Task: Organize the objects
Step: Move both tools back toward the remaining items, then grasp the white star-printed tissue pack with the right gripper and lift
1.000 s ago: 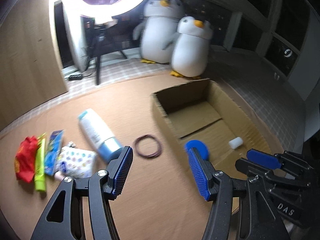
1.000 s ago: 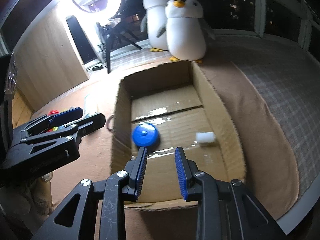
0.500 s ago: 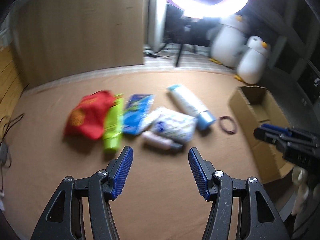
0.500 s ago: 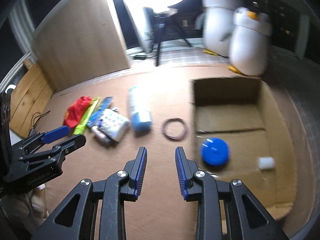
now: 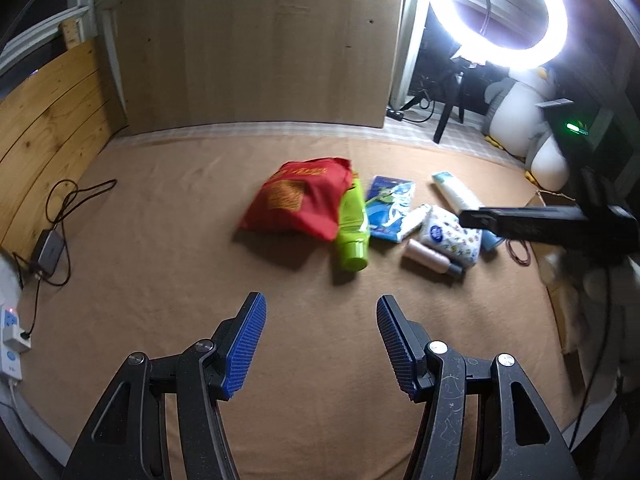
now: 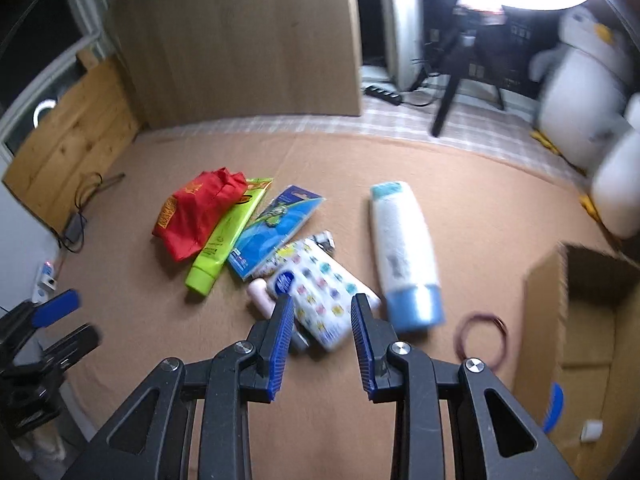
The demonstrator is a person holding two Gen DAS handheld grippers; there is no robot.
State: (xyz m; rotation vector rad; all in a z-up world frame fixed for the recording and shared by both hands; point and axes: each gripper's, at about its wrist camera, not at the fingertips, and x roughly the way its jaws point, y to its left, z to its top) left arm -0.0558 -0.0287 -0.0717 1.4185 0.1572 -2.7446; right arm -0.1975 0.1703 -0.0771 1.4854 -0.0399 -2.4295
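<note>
Loose items lie on the brown mat: a red pouch (image 5: 300, 196) (image 6: 196, 212), a green tube (image 5: 352, 228) (image 6: 226, 240), a blue packet (image 5: 390, 206) (image 6: 276, 228), a patterned tissue pack (image 5: 450, 234) (image 6: 320, 288), a pink bottle (image 5: 428, 258) (image 6: 262, 300), a white bottle with a blue cap (image 6: 404, 256) and a dark red ring (image 6: 482, 338). The cardboard box (image 6: 544, 320) holds a blue disc (image 6: 554, 406) and a white piece (image 6: 592, 430). My left gripper (image 5: 318, 344) is open and empty, short of the items. My right gripper (image 6: 322, 344) is open and empty, just before the tissue pack.
A wooden panel (image 5: 256, 40) stands behind the mat. A ring light on a tripod (image 5: 504, 12) and plush penguins (image 5: 520, 116) are at the back right. Cables and a power strip (image 5: 12, 332) lie at the left edge.
Both grippers have swung left, away from the box and toward the row of loose items. Both stay open and empty.
</note>
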